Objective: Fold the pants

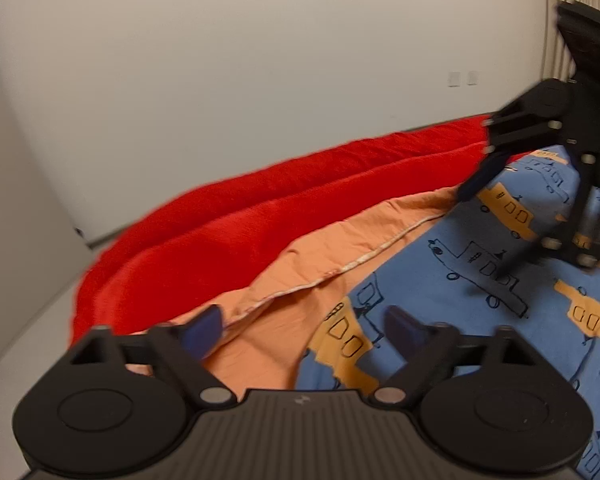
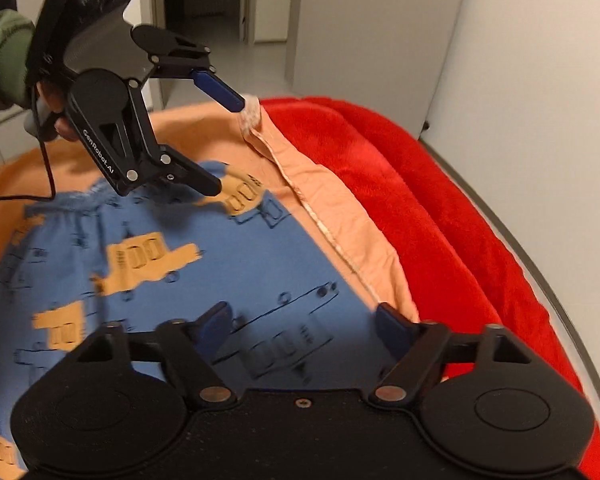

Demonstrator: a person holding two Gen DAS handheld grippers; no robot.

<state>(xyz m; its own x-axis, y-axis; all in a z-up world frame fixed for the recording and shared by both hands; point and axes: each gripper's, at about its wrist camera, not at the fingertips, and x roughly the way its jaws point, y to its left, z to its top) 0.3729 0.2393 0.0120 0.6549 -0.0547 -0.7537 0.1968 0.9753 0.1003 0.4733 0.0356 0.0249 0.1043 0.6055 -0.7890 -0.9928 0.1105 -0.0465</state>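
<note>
Left gripper (image 2: 228, 144) held aloft in the upper left of the right wrist view, tilted downward over the bed, gripped by a hand (image 2: 54, 114) emerging from a green sleeve (image 2: 2, 64). Jaws spread wide, nothing between them; upper blue pad (image 2: 218, 90) hovering near the hem of the orange sheet (image 2: 332, 208), lower finger just above the pants (image 2: 188, 264) (contact not clear from this angle). In its own view, same gripper (image 1: 300, 332) seen along the bottom edge, jaws parted, no cloth pinched, straddling the border between orange sheet (image 1: 300, 264) and pants (image 1: 440, 280).

Right gripper (image 2: 300, 328) low in its own frame, pointed down at the fabric, jaws apart and empty, pads over the blue cloth near its right-hand edge. Also visible at the right edge of the left wrist view (image 1: 496, 208), angled steeply downward, one finger tip close to the pants; touching or not, cannot tell. Motion blur in both views.

Pants lying flat on the orange sheet: blue, printed with yellow-orange and outlined vehicles. Gathered waistband (image 2: 76, 204) toward the left of the right wrist frame, long axis running from there toward the lower part of the frame (leg ends out of sight). Red blanket (image 2: 440, 216) bunched beyond the sheet along the right, against a white wall (image 2: 540, 80).
</note>
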